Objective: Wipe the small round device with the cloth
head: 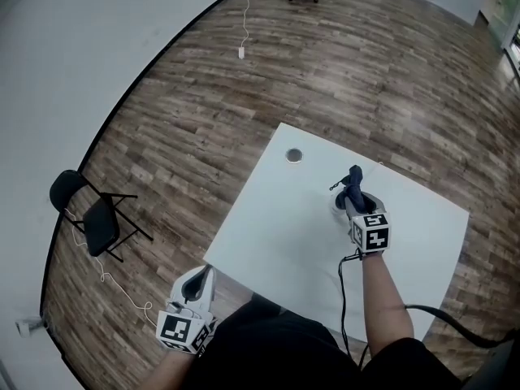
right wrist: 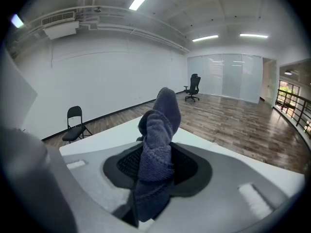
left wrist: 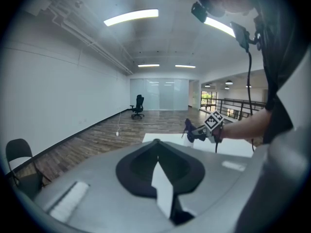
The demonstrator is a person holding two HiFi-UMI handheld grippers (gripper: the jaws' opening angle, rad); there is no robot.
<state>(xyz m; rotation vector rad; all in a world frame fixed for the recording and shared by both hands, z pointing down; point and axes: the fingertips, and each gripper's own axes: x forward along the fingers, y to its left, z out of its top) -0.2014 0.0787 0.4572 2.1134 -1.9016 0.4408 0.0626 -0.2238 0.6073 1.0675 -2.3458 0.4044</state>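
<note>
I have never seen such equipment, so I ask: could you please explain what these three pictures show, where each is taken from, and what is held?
No robot is here. A person holds a pair of tongs in each hand; the cubes with square markers belong to them. The head view comes from a camera on the person's head, looking down at a white table. The other two views come from cameras riding on the tongs, looking along their jaws. On the table lies a small round device, apart from both tongs. The right tongs, over the table, are shut on a dark blue cloth. The left tongs, beside the table's near corner, are shut and hold nothing.
</note>
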